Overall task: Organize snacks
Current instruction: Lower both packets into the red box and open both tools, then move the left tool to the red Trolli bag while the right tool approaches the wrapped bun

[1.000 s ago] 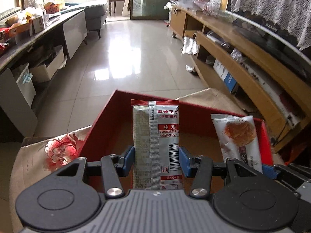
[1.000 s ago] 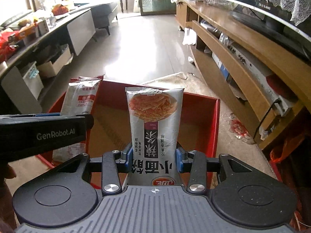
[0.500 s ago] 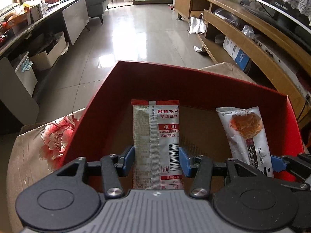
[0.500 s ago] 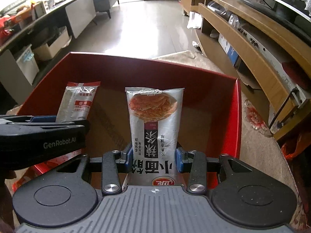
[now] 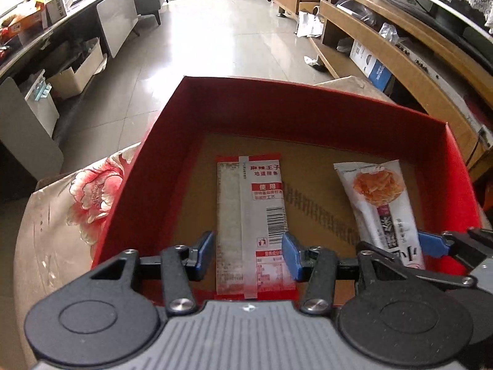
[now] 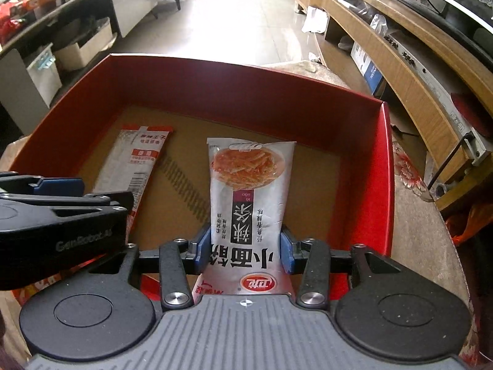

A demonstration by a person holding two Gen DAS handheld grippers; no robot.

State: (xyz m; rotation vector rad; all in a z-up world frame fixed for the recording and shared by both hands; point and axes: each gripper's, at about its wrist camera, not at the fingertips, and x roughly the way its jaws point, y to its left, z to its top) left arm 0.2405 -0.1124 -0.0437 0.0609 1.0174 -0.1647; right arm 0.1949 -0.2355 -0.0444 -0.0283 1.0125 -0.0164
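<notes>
A red box [image 5: 277, 98] with a brown cardboard floor sits on a flowered cloth; it also shows in the right wrist view [image 6: 386, 169]. My left gripper [image 5: 248, 254] has its blue pads just off the sides of a silver-and-red snack packet [image 5: 251, 209], which lies on the box floor. My right gripper [image 6: 245, 251] is shut on a white noodle-snack packet [image 6: 249, 185], held low inside the box, right of the first packet [image 6: 135, 160]. The white packet [image 5: 379, 197] also shows in the left wrist view.
The flowered cloth [image 5: 83, 194] covers the surface under the box. A wooden TV shelf [image 6: 409, 71] runs along the right. A grey counter with boxes [image 5: 61, 30] stands on the left. Tiled floor [image 5: 215, 40] lies beyond.
Both grippers have tipped down and lowered into the red box. The left pads have parted slightly from the silver-and-red packet, which now rests on the floor. The right still grips its packet.
</notes>
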